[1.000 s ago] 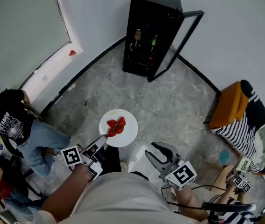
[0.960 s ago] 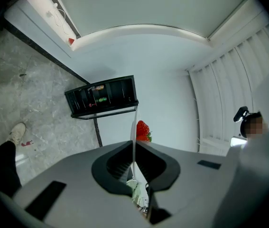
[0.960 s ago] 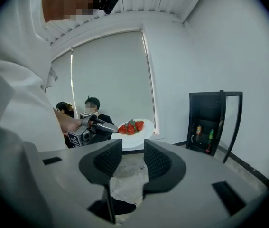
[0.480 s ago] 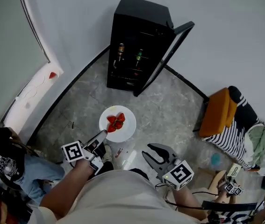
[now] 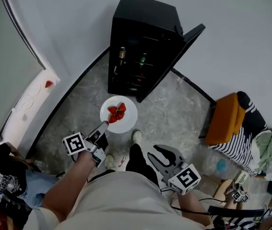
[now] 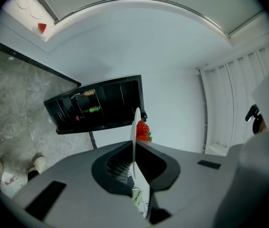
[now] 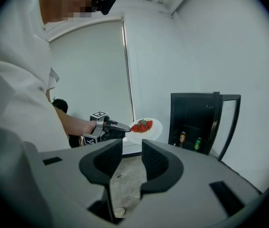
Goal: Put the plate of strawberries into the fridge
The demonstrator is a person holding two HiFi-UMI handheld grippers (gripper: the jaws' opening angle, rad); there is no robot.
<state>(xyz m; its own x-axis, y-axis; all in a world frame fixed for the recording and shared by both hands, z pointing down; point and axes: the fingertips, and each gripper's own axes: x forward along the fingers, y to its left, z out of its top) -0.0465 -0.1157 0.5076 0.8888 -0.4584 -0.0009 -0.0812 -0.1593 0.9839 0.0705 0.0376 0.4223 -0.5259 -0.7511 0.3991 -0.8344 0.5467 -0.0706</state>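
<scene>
A grey marbled floor [image 5: 174, 114] spreads below. Nearest, the right gripper [image 5: 166, 153] hangs with its jaws apart and nothing between them. Ahead, the left gripper [image 5: 104, 126] is clamped on the rim of the round white plate [image 5: 127, 121] (red strawberries [image 5: 117, 113] piled on it). The plate is held in the air just short of the black fridge [image 5: 143, 23], whose door [image 5: 183, 47] stands open.

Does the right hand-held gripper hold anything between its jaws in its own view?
No, the right hand-held gripper has its jaws apart, and only the floor shows in the gap between them.
</scene>
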